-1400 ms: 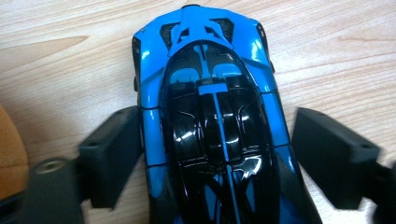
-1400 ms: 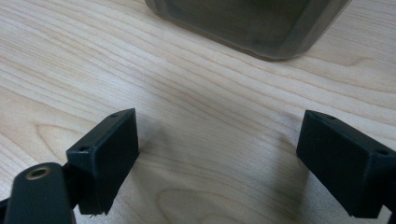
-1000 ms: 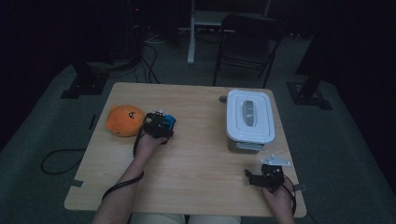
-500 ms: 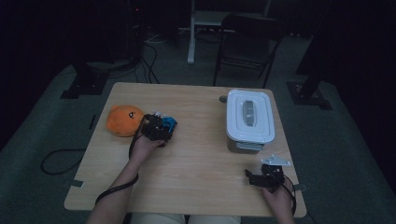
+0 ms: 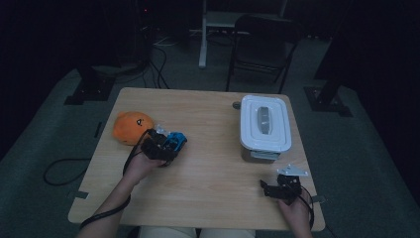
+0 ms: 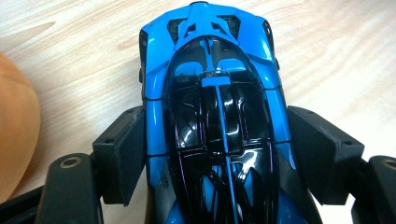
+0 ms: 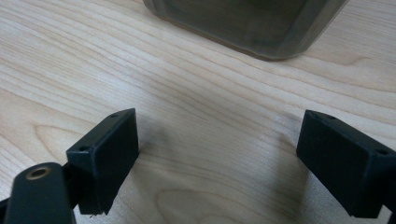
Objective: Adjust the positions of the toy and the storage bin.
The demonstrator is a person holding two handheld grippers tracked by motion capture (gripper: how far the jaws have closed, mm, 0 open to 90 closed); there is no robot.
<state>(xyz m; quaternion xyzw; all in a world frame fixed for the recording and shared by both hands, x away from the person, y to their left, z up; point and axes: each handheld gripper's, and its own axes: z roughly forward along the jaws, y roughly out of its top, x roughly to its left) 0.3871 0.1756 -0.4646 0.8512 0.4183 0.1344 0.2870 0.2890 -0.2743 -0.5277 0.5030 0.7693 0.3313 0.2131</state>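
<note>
Left gripper view: left gripper (image 6: 212,154) clamps the blue toy car (image 6: 212,116) squarely; carry it level, clear of the orange plush (image 5: 131,127), right gripper (image 7: 219,158) spread empty

No readable text anywhere, folks

Checked the blue toy car (image 6: 212,121) between the fingers and the white lidded box (image 5: 263,122) farther off: no labels, brands or numbers legible.

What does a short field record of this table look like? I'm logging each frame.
held item: blue toy car
holder: left gripper, fingers pressed on the car's sides
right gripper: open, nothing between its fingers, low over the table
beside car: orange plush
far right: white lidded box, lid on
</note>
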